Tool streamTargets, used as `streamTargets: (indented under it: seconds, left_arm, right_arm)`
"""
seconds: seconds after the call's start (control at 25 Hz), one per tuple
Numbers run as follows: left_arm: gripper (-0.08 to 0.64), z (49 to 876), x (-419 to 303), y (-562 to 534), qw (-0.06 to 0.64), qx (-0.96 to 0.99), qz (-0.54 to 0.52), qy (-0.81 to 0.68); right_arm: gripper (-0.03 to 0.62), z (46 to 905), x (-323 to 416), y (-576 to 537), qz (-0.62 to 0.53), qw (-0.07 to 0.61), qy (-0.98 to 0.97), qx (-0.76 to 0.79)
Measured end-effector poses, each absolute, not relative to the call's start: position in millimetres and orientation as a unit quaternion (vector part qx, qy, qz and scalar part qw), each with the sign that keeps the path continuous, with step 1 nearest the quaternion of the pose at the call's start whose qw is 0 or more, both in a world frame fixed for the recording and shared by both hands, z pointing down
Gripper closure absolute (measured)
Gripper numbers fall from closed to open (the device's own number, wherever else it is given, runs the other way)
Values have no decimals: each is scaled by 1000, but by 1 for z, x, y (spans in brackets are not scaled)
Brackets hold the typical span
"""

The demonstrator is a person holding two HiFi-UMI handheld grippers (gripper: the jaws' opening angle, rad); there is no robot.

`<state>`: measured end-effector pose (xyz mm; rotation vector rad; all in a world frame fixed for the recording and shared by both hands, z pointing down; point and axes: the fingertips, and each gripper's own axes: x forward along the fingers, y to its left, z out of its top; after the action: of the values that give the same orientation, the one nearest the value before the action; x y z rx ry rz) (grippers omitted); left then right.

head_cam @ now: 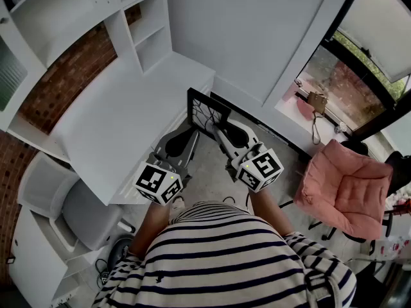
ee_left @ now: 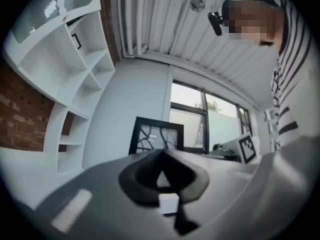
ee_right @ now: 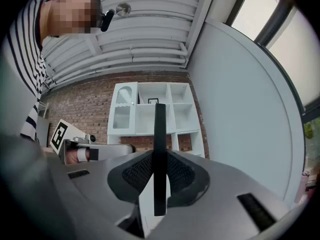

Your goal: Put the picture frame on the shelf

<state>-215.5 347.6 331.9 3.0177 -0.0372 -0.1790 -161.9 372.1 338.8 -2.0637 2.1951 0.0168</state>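
1. Right gripper [ee_right: 159,176]: we had the jaws clamped on the picture frame [ee_right: 159,154]. In the right gripper view it sat edge-on between the pads, as a thin black vertical bar.
2. Left gripper [ee_left: 162,176]: the jaws were closed together with nothing between them. In the left gripper view the frame stood ahead of the tips, not inside them.
3. In the head view we saw the frame upright and off the tabletop [head_cam: 122,120], held in the air just past its near corner. The left tips sat just beside the frame's lower corner, and we couldn't tell whether they touched it.
4. Both grippers ran roughly level, side by side in front of the striped shirt [head_cam: 225,255].
5. The white shelf [head_cam: 144,27] stood well apart from the frame, beyond the tabletop against the brick wall [head_cam: 64,82].
6. A pink cushion [head_cam: 347,188] lay off to the right.
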Motion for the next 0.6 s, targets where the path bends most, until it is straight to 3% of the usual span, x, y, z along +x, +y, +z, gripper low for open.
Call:
streamTargets:
  seconds: [0.6]
  left_arm:
    - [552, 334, -208, 349, 56, 997, -55, 3]
  right_arm:
    - [522, 338, -162, 372, 16, 49, 727, -685]
